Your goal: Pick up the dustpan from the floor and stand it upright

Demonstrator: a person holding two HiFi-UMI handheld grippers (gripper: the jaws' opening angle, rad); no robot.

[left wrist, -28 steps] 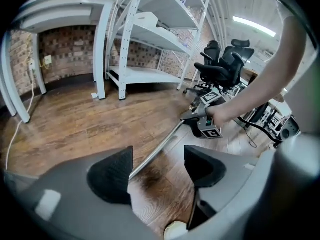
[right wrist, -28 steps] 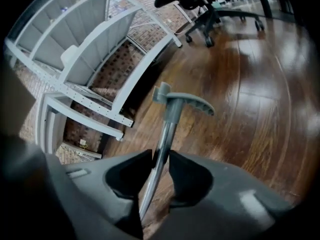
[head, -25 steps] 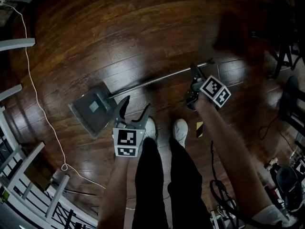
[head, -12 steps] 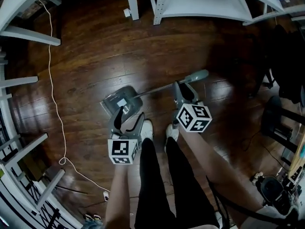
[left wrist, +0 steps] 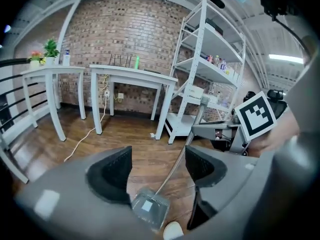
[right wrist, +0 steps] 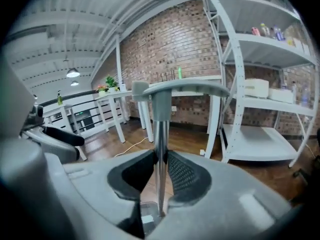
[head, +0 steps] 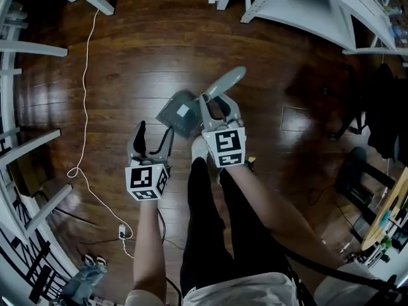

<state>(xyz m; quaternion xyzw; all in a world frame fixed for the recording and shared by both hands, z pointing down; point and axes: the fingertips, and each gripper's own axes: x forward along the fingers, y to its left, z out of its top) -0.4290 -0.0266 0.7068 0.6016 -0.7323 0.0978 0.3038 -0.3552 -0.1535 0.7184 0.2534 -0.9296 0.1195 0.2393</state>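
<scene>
The dustpan stands nearly upright just ahead of the person's feet, its grey pan low at the floor and its grey handle grip at the top. My right gripper is shut on the metal pole below the grip. To the left of the pan, my left gripper stands open with nothing between its fingers. In the left gripper view the pan shows beyond the open jaws, with the pole rising to the right gripper.
A white shelf unit stands ahead on the right. White table legs line the left side. A white cable runs over the dark wooden floor. Dark gear sits at the right.
The right gripper has risen with the pole, swinging the dustpan handle from lying on the floor to nearly upright. The left gripper has also lifted and now sits left of the pan.
</scene>
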